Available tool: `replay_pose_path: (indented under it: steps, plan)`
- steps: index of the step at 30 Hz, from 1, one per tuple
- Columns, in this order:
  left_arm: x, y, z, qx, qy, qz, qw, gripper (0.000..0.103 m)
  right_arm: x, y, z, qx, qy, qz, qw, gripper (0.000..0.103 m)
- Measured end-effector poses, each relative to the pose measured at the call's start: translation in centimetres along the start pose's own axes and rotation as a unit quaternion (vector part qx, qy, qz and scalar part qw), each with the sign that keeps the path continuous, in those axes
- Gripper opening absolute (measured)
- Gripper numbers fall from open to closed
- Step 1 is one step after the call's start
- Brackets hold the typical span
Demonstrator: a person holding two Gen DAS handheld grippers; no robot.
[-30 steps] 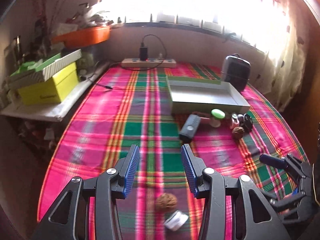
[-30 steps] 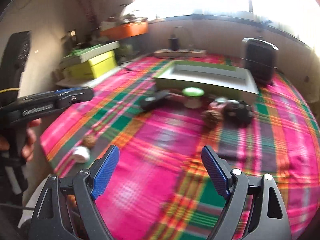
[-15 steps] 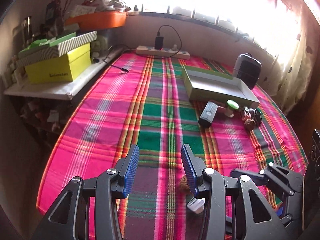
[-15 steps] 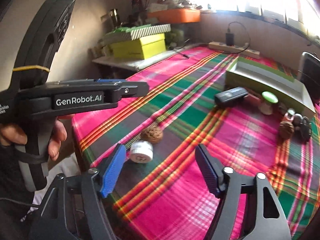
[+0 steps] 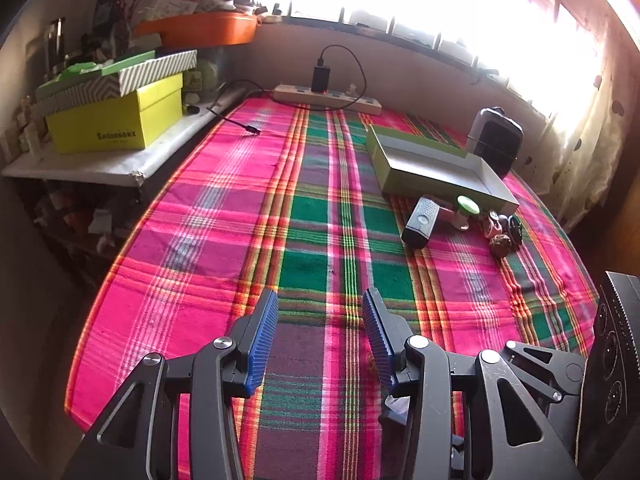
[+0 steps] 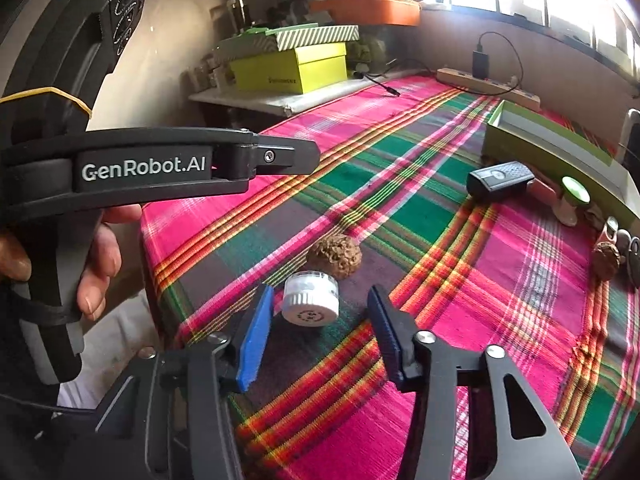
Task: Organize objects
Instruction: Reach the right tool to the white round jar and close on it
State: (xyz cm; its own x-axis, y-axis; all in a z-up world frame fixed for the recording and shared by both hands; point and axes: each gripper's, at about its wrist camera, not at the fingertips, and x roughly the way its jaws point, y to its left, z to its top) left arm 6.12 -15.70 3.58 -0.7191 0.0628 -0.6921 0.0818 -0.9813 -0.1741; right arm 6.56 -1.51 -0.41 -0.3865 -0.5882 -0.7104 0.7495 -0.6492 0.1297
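The right gripper [image 6: 320, 312] is pointing down at the near edge of the plaid cloth [image 6: 460, 312], and its jaws are closing around a small white jar [image 6: 311, 297] that is lying on its side between the blue pads [image 6: 256, 336]; the pads are sitting just beside the jar with a little gap on each side, so nothing is clamped. A brown walnut [image 6: 335, 257] is resting right behind the jar, touching or nearly touching it. The left gripper [image 5: 320, 328] is hovering above the cloth with its jaws apart and nothing between them, and in the right wrist view a hand [image 6: 96, 256] is wrapping around its grey handle. Farther across the cloth, an open green box [image 5: 436, 168] is sitting near the window side, and a row of small things is lying along its front: a black remote [image 5: 420, 222], a green-capped spool [image 5: 466, 212], a second walnut [image 5: 500, 245] and some small dark pieces that are too small to make out. A power strip [image 5: 328, 98] is lying at the far edge, a dark heater [image 5: 496, 140] is standing behind the box, and a yellow shoebox [image 5: 116, 120] is sitting on the side shelf.
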Motion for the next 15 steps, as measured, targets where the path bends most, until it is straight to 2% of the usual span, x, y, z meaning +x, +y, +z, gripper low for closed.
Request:
replay_pose_path:
  steps: [7, 15]
  plan:
    - [-0.1, -0.1, -0.1, 0.004, 0.002, -0.014, 0.9999, 0.042, 0.0, 0.1, 0.1, -0.001, -0.002, -0.005, 1.000, 0.029]
    - [0.0, -0.8, -0.7, 0.017, 0.012, -0.042, 0.9989, 0.042, -1.0, -0.6, -0.2, 0.007, -0.010, -0.013, 1.000, 0.029]
